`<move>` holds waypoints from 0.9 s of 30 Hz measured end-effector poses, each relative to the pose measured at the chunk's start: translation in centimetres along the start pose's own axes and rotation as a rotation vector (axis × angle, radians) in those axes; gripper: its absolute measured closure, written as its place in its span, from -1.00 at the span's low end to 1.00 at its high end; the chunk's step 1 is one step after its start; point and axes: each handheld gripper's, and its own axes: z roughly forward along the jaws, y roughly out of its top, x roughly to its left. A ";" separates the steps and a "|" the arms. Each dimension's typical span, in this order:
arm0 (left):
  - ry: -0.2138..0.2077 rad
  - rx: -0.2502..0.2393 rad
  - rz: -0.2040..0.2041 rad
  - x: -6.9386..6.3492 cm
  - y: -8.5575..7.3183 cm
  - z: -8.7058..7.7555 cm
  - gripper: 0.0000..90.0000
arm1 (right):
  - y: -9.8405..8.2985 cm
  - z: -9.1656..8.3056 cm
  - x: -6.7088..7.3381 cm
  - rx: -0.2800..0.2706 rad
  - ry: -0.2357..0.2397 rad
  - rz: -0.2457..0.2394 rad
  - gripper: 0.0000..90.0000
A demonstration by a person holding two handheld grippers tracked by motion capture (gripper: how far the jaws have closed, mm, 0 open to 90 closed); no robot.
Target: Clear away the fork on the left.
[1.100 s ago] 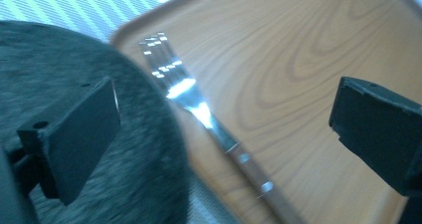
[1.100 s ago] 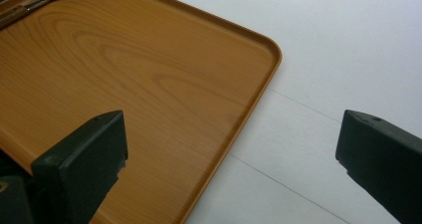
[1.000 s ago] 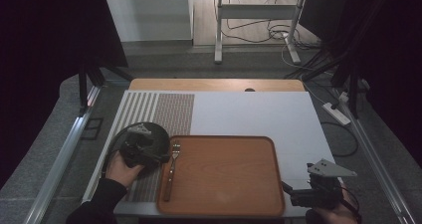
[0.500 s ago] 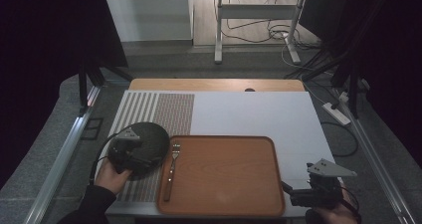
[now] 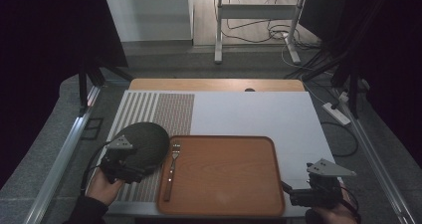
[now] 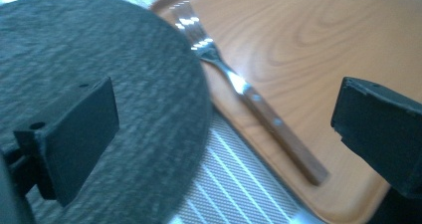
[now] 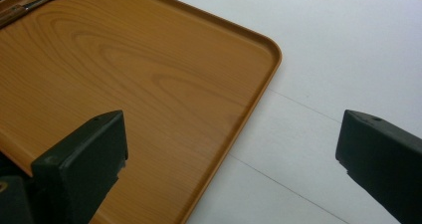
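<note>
**Dark plate beside the tray, both hand-held grippers open**

The landmark is the wooden tray (image 5: 224, 176), which lies on the white surface (image 5: 249, 114) at its near edge. A round dark plate (image 5: 144, 142) rests flat just beyond the tray's left rim, on the striped mat (image 5: 149, 109) that covers the left part of the surface. In the left gripper view the plate's edge (image 6: 124, 84) lies close against the tray's rim; I cannot tell whether the two touch. A fork (image 5: 170, 169) with a wooden handle lies inside the tray along its left rim, tines pointing away from the person.

The left hand-held gripper (image 5: 122, 157) sits at the near left edge of the plate, left of the tray. Its jaws stand wide apart with nothing between them; one jaw hangs over the plate, the other over the tray.

The right hand-held gripper (image 5: 318, 191) is at the tray's near right corner. Its jaws are also spread wide and hold nothing, one over the tray, the other over the bare surface to the tray's right.
</note>
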 end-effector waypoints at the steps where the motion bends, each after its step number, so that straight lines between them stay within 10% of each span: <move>1: -0.002 0.003 0.001 -0.1 -0.1 -0.1 -1.00 | 0.0 0.0 0.0 0.000 0.000 0.000 -0.99; 27: 0.041 -0.018 -0.046 -1.3 -4.1 -3.2 -1.00 | 0.0 0.1 0.0 0.003 -0.006 0.000 -0.99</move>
